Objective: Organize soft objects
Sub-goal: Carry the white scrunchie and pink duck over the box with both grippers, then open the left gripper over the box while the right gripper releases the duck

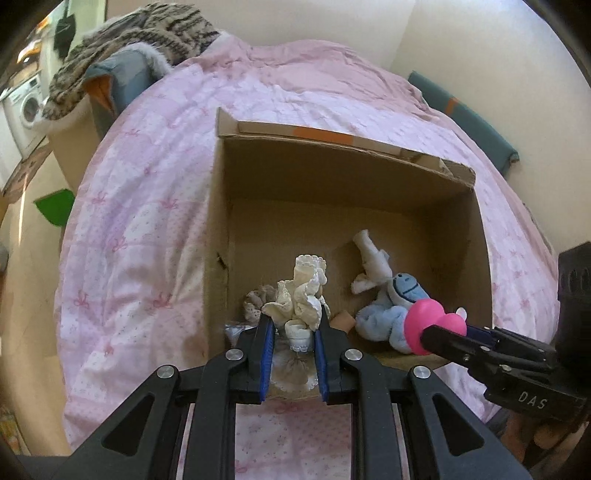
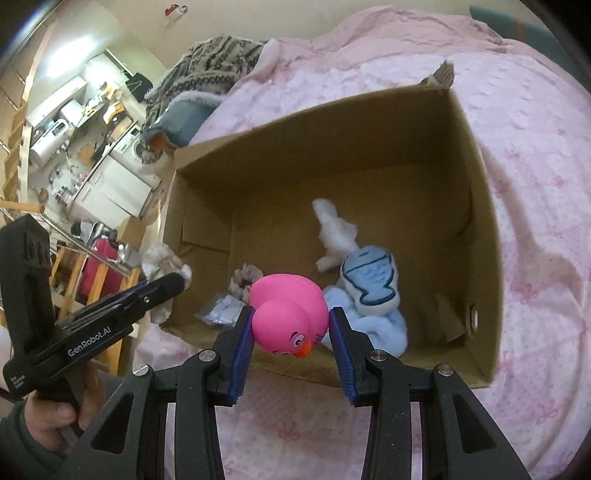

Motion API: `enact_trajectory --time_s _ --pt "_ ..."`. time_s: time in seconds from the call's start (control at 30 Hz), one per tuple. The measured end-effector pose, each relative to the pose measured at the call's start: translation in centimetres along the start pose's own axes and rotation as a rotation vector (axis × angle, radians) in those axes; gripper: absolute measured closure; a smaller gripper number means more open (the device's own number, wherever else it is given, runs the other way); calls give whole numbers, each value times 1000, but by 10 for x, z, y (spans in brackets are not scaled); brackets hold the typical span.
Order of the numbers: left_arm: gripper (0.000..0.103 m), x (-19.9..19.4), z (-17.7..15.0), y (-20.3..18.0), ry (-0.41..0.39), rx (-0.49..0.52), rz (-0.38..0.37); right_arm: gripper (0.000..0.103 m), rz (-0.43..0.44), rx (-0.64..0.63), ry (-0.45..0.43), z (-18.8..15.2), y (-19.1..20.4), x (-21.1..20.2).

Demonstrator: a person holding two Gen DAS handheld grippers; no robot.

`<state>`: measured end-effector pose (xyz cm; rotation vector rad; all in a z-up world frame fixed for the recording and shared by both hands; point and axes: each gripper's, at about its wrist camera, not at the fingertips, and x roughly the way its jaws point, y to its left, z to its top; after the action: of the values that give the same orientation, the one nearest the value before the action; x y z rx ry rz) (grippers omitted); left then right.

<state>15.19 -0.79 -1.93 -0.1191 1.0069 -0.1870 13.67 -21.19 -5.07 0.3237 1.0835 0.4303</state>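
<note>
Black gripper arms fill the bottom of each wrist view, blue pads lining the inner face of every finger. Left gripper (image 1: 294, 328): its fingers (image 1: 266, 332) stand only a narrow way apart and pinch a bunched cream lace cloth (image 1: 301, 295), which rises in ruffles above the pads and hangs below them in a frilled skirt, just over the near left corner of the cardboard box (image 1: 221, 206). From the right wrist view the same gripper (image 2: 176, 281) reaches in from the left edge, a hand (image 2: 55, 413) in a dark sleeve around its handle, the pale cloth (image 2: 162, 260) at its tip beside the box's left wall (image 2: 173, 229). Inside the box, left to right: a grey-beige scrunchie (image 2: 244, 282) and a small clear packet (image 2: 219, 314) in the near left corner, a white plush piece (image 2: 334, 236) toward the middle, and a light blue plush toy (image 2: 369, 284) with a stitched face lying on the floor of the box. Right gripper (image 2: 291, 332): its fingers (image 2: 341, 350) are moderately spread and clamp a pink rubber duck (image 2: 288, 314) by its sides, orange beak toward the camera, held above the near wall of the box (image 2: 491, 258). In the left wrist view the duck (image 1: 432, 321) appears at the right, over the blue plush (image 1: 388, 314). The box rests on a pink patterned bedspread (image 1: 147, 221); a striped knitted blanket (image 1: 140, 33) lies at the far left.
</note>
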Motion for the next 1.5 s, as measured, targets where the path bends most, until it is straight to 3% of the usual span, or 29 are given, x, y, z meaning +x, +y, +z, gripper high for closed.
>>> enact_trajectory --time_s 0.17,0.43,0.73,0.9,1.0,1.1,1.27,1.5 --pt "85 5 -4 -6 33 15 -66 60 -6 14 17 -3 -3 4" --pt "85 9 -5 -5 36 7 -64 60 -13 40 31 -4 -8 8" --pt "77 7 -8 -1 19 -1 -33 60 -26 11 41 -5 -2 11" --pt "62 5 -9 -4 6 0 -37 60 -15 14 27 -5 -4 6" --pt "45 0 -9 -8 -16 24 -8 59 1 40 25 -4 -9 5" --pt "31 -11 -9 -13 -54 53 33 46 9 66 7 -2 -11 1" --pt "30 -31 -7 -9 -90 50 80 30 5 56 -88 4 -7 -22" --pt "27 -77 -9 -1 -169 21 141 23 -76 0 -217 0 10 -69"
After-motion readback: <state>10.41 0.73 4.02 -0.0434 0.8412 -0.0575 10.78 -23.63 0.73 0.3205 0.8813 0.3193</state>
